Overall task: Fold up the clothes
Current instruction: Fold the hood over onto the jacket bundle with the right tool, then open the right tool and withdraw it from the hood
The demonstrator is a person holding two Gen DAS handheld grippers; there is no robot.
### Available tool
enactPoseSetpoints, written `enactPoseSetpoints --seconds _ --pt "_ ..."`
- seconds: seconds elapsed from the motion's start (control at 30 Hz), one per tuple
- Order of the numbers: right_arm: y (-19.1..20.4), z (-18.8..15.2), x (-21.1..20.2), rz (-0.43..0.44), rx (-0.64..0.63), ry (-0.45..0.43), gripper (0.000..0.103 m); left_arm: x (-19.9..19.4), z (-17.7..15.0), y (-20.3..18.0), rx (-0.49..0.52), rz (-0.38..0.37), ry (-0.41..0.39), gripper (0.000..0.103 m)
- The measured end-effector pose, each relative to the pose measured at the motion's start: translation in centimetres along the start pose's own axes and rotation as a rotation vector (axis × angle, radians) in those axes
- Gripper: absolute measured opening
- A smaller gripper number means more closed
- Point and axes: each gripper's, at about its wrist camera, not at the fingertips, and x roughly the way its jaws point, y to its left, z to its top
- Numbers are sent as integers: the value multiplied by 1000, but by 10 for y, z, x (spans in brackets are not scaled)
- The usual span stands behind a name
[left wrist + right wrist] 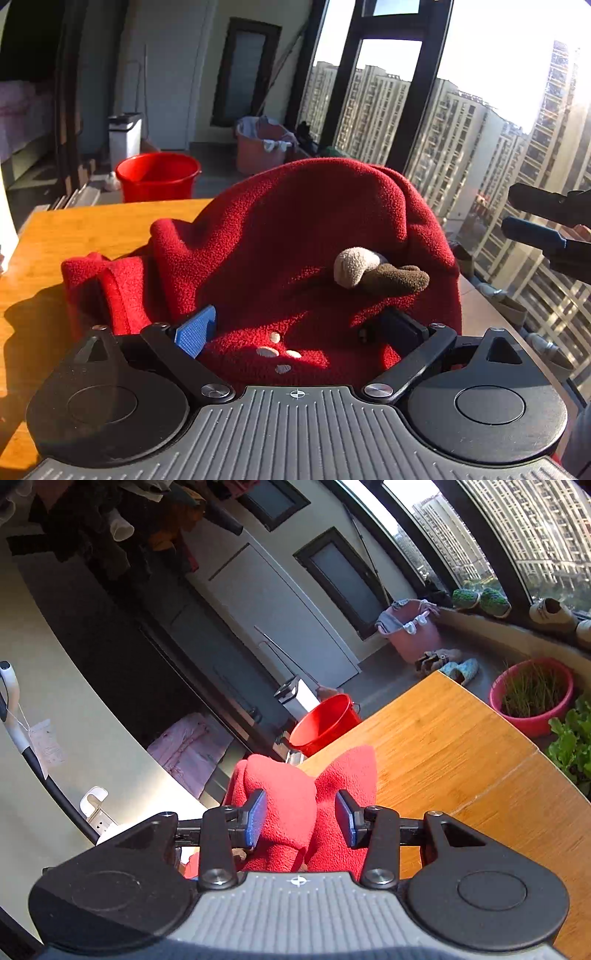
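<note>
A red fleece garment (288,236) with a beige and brown plush piece (373,271) is bunched on the wooden table (85,229). My left gripper (299,328) stands wide open, with the fleece lying between its blue pad (195,330) and black finger. My right gripper (301,818) is open too, its blue pads (255,818) on either side of two folds of the red fleece (291,805) without pinching them. In the left wrist view the right gripper (532,218) shows at the right edge, its fingers apart.
A red bucket (157,177) and a pink laundry basket (264,146) stand on the floor beyond the table. A pink plant tub (532,696) and green plants (572,738) sit by the window. The table's far edge (369,720) is near.
</note>
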Motion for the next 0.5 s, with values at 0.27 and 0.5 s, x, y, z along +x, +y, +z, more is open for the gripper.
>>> enactPoseSetpoints --seconds 0.27,0.5 --pt "70 15 54 125 -271 52 37 0 3 0 18 -1 3 100" --pt "17 -32 108 -85 -163 273 34 -2 -5 2 52 -28 -12 101"
